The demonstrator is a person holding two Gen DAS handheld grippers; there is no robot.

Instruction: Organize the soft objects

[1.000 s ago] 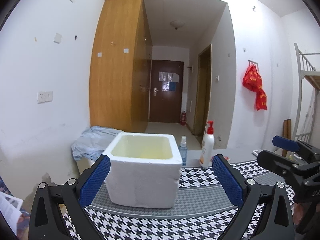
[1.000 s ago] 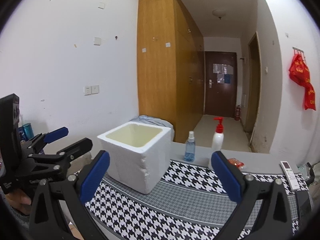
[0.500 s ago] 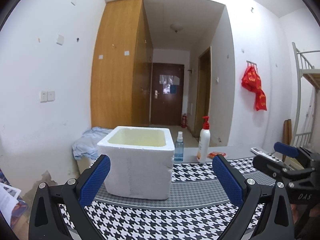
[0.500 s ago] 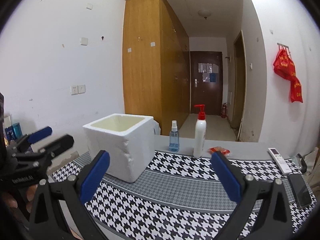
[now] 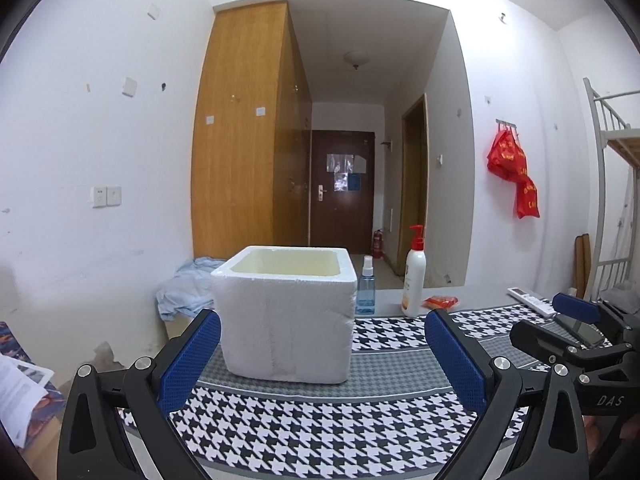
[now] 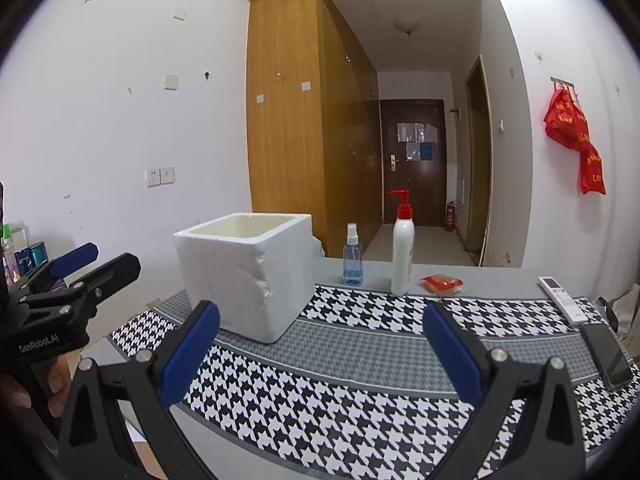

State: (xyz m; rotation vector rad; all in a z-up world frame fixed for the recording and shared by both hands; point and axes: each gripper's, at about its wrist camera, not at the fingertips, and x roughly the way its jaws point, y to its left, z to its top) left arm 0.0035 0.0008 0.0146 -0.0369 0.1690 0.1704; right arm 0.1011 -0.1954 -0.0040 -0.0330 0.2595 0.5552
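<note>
Left tongs and right tongs: both spread apart, empty, held above the houndstooth-covered worktop. White foam box stands upright on the worktop's left part, open-topped. Spray bottle and pump bottle stand to its right, far side. Crumpled cloth lies beyond the box, left.

Foam box sits on the cloth at the surface's left, spray bottle and pump bottle behind-right, remote and phone far right.
</note>
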